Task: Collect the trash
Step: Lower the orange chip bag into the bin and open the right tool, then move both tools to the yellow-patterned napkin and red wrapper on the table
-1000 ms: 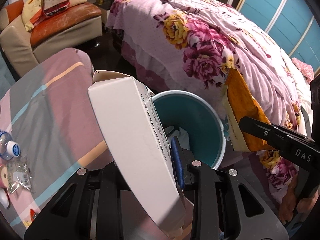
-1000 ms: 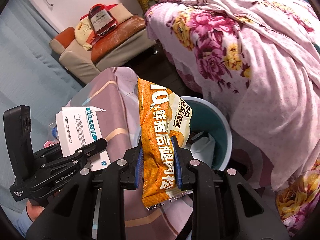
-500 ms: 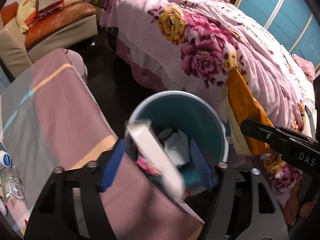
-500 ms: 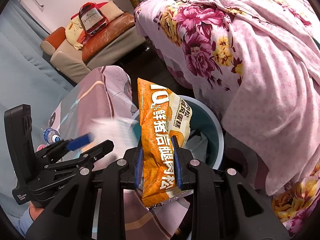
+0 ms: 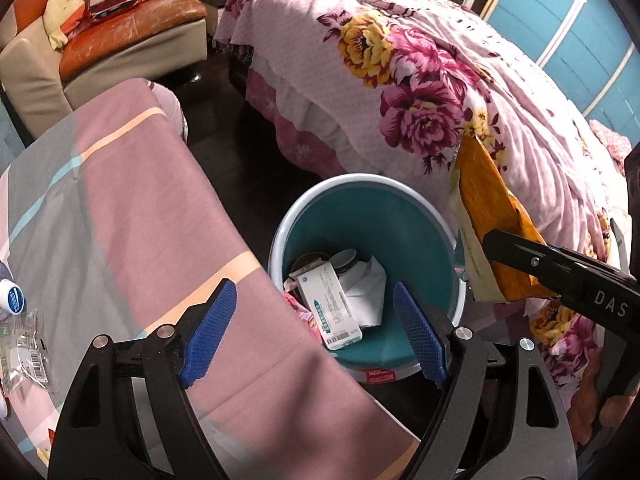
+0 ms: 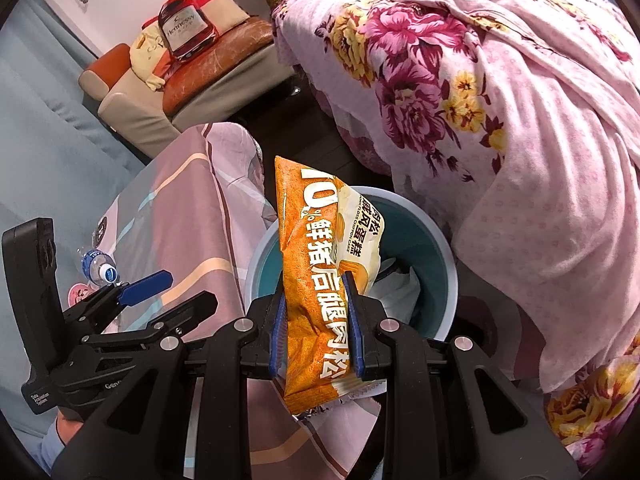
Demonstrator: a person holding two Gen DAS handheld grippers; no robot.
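While the left gripper (image 5: 316, 332) is held above the bin (image 5: 280, 240), its blue ridged pads are spread wide and nothing is gripped between them. Its jaws have just been opening. One second before, the white box (image 5: 330, 304) was pinched in those pads; now it is seen lying flat inside the bin, in the lower middle of the left view, on top of crumpled white paper (image 5: 368, 292). The box is a long cardboard shape with small print and a barcode at its near end.

The bin is round, with a pale smooth rim and a teal inside. It is stood between the striped cloth (image 5: 120, 220) at the left and the flowered quilt (image 5: 420, 100) at the upper right. The cloth looks soft, with pink, grey and cream bands.

The right gripper (image 6: 316, 320) is clamped on the orange snack bag (image 6: 320, 280), in the middle of the right view. The bag is shiny, crinkly and long, with white letters, and is held upright above the bin's near rim, as it was before.

At the left edge of the left view, a bottle with a blue cap (image 5: 10, 296) and a clear wrapper (image 5: 24, 348) are seen on the cloth
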